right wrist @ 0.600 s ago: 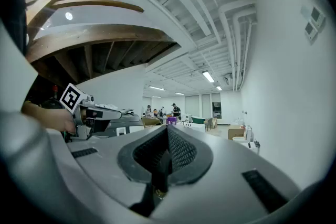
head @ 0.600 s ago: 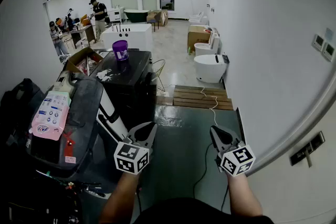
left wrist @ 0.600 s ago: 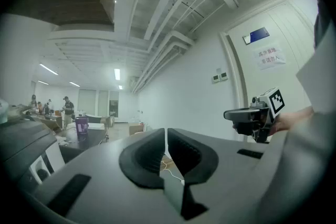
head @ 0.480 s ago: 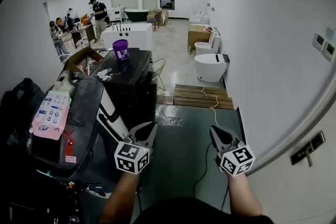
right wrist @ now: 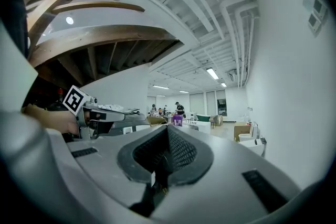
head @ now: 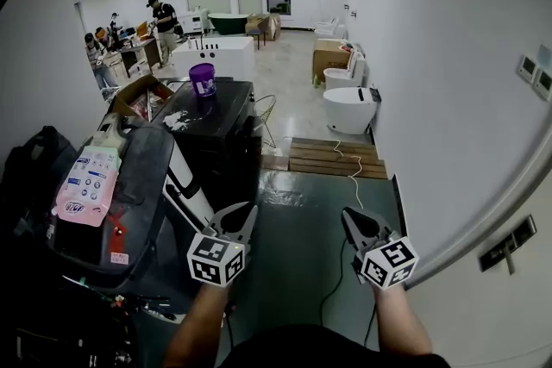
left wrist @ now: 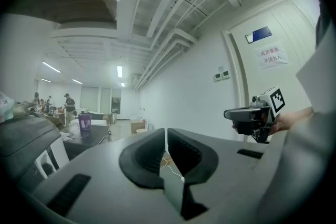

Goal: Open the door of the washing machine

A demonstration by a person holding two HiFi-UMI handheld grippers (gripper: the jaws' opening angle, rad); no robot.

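Observation:
A dark grey washing machine [head: 129,185] with a white front [head: 185,190] stands at the left of the head view; its lid lies closed with a pink-and-white pouch [head: 84,181] on top. My left gripper [head: 244,218] hovers just right of the machine's front, shut and empty. My right gripper [head: 350,220] is held level beside it over the floor, also shut with nothing in it. In the left gripper view the jaws [left wrist: 166,139] meet, and the right gripper [left wrist: 252,115] shows at the right. In the right gripper view the jaws [right wrist: 168,136] meet, and the left gripper [right wrist: 97,113] shows at the left.
A black appliance [head: 216,134] with a purple bucket [head: 203,79] on it stands behind the washing machine. Wooden pallets [head: 336,158], a white cable [head: 352,172] and white toilets [head: 349,109] lie ahead. A white wall [head: 448,99] runs along the right. People [head: 162,17] work far back.
The head view has shifted slightly; both grippers stay where they were, shut.

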